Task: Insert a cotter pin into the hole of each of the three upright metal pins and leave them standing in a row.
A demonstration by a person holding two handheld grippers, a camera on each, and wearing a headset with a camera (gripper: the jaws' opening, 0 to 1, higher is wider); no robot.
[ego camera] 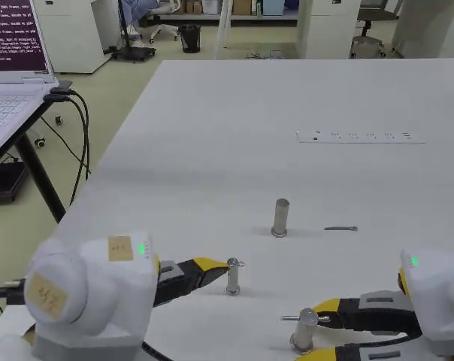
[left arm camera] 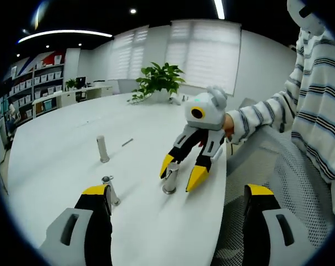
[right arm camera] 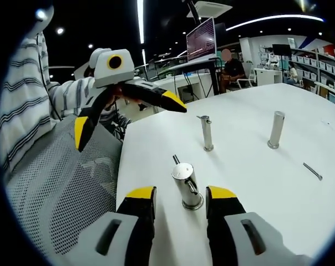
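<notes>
Near metal pin (right arm camera: 187,187) stood upright between the right gripper (right arm camera: 181,195) jaws. Those jaws were apart with a gap on each side, not clamped. Near cotter pin (right arm camera: 176,160) was already through its head, so my read is that the jaws bracketed it to steady or line it up, not to grip.

Middle metal pin (right arm camera: 206,133) stood ahead of those jaws, with middle cotter pin (right arm camera: 201,117) in its top. Left gripper (left arm camera: 177,192) jaws were wide apart and held nothing, with the left jaw tip just beside that pin.

Far metal pin (right arm camera: 275,129) stood further ahead, to the right of the right jaw, with no cotter pin in it as far as I could tell. Loose cotter pin (right arm camera: 312,171) lay flat near it, waiting.

The three pins didn't look like a straight row yet.
</notes>
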